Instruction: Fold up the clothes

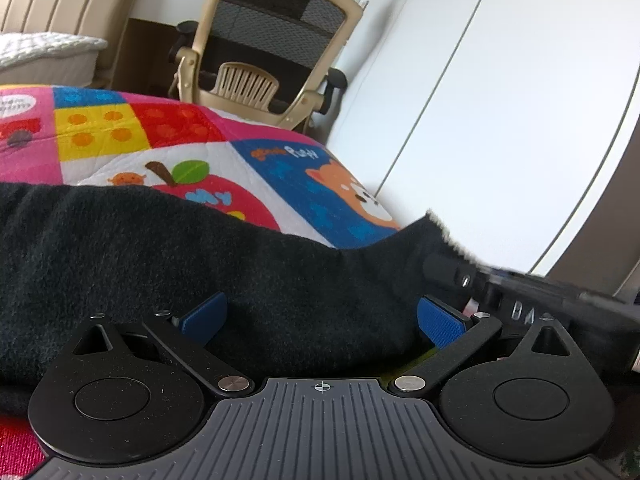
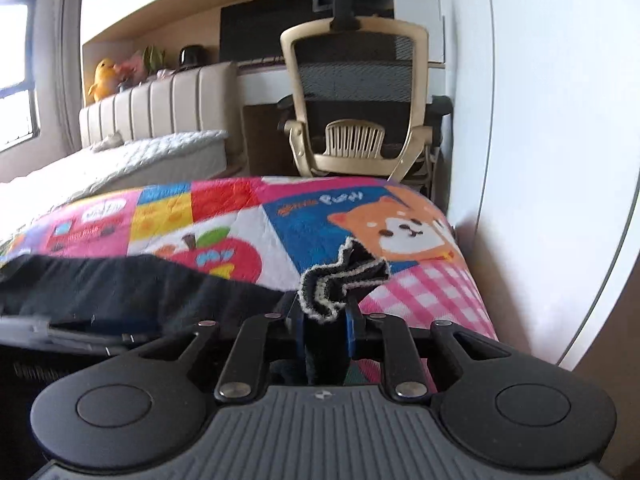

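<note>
Fingers of the right gripper (image 2: 326,330) are seen nearly closed on a bunched corner of the black garment (image 2: 132,284), whose pale-edged hem stands ruffled above the blue pads at lower centre of the right wrist view. Fingers of the left gripper (image 1: 320,318) are spread wide; the dark cloth is draped between the blue pads, but no pressing contact is evident, so nothing is judged to be held there. The right gripper is also visible at the right edge of the left wrist view, with the lifted corner above it.

Outward from the fingers, the garment is spread across the lower left of both views, resting on a bed covered by a patchwork quilt (image 2: 248,220) printed with an apple and a cartoon dog.

Progress is judged early: one corner is raised, no completed fold is discernible, and most of the cloth lies loose. The fold itself remains to be carried over and flattened.

Beyond the bed, an office chair (image 2: 356,108) is placed at upper centre, a second bed with padded headboard (image 2: 160,108) at left, and white wall panels (image 1: 500,100) at right.
</note>
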A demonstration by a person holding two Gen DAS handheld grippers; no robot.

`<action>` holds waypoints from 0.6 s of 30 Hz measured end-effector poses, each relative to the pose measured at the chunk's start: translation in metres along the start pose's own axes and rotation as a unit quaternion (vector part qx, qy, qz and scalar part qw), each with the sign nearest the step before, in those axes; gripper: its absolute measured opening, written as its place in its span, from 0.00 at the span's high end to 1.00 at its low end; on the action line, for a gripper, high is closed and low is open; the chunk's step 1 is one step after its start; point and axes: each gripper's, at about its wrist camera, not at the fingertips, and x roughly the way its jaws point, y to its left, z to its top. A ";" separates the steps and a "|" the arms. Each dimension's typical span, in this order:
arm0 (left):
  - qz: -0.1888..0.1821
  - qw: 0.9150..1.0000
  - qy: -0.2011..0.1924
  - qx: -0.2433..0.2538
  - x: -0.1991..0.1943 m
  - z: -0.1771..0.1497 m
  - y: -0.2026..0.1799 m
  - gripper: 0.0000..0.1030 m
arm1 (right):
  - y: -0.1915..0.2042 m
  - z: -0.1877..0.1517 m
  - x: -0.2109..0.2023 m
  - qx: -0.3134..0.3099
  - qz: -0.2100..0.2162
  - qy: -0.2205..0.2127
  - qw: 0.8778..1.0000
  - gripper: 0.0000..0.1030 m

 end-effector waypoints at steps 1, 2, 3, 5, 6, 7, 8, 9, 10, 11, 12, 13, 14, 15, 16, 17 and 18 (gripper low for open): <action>-0.003 1.000 -0.001 -0.002 -0.001 0.000 0.001 0.00 | 0.001 -0.001 0.000 -0.007 0.000 0.003 1.000 0.83; -0.005 1.000 -0.001 -0.004 -0.001 0.000 0.002 0.00 | 0.002 -0.002 0.000 -0.013 0.001 0.004 1.000 0.83; -0.008 1.000 -0.002 -0.007 -0.002 0.001 0.003 0.00 | 0.003 -0.002 0.001 -0.018 0.002 0.004 1.000 0.83; -0.015 1.000 0.000 -0.018 -0.007 0.003 0.008 0.00 | 0.007 -0.003 0.002 -0.033 0.007 0.003 0.999 0.82; -0.016 1.000 0.001 -0.023 -0.009 0.005 0.010 0.00 | 0.010 -0.004 0.003 -0.042 0.010 0.003 0.999 0.81; -0.008 1.000 0.003 -0.027 -0.012 0.007 0.010 0.00 | 0.015 -0.006 0.006 -0.054 0.014 0.005 0.998 0.80; 0.001 1.000 0.005 -0.029 -0.015 0.011 0.010 0.00 | 0.020 -0.008 0.008 -0.066 0.017 0.006 0.998 0.80; 0.012 1.000 0.003 -0.025 -0.019 0.015 0.008 0.00 | 0.025 -0.011 0.009 -0.078 0.021 0.006 0.997 0.80; 0.021 1.000 0.000 -0.021 -0.022 0.020 0.006 0.00 | 0.030 -0.014 0.010 -0.092 0.024 0.006 0.995 0.79; 0.021 1.000 -0.003 -0.013 -0.026 0.026 0.002 0.00 | 0.036 -0.017 0.010 -0.108 0.024 0.003 0.994 0.79; 0.022 1.000 -0.006 -0.005 -0.029 0.032 -0.002 0.00 | 0.041 -0.020 0.010 -0.124 0.024 -0.001 0.992 0.78; 0.023 1.000 -0.005 0.004 -0.031 0.038 -0.006 0.00 | 0.045 -0.022 0.009 -0.135 0.024 -0.002 0.991 0.77; 0.025 1.000 0.001 0.016 -0.031 0.046 -0.011 0.00 | 0.048 -0.024 0.009 -0.145 0.024 -0.004 0.989 0.77; 0.028 0.999 0.006 0.029 -0.030 0.053 -0.017 0.00 | 0.048 -0.024 0.009 -0.147 0.026 -0.003 0.989 0.77; 0.031 0.999 0.010 0.042 -0.027 0.060 -0.023 0.00 | 0.049 -0.025 0.009 -0.148 0.028 -0.003 0.989 0.76; 0.034 0.998 0.015 0.054 -0.023 0.066 -0.028 0.01 | 0.048 -0.025 0.010 -0.147 0.030 -0.002 0.989 0.76; 0.034 0.997 0.019 0.064 -0.018 0.071 -0.033 0.01 | 0.048 -0.025 0.010 -0.146 0.031 0.000 0.989 0.75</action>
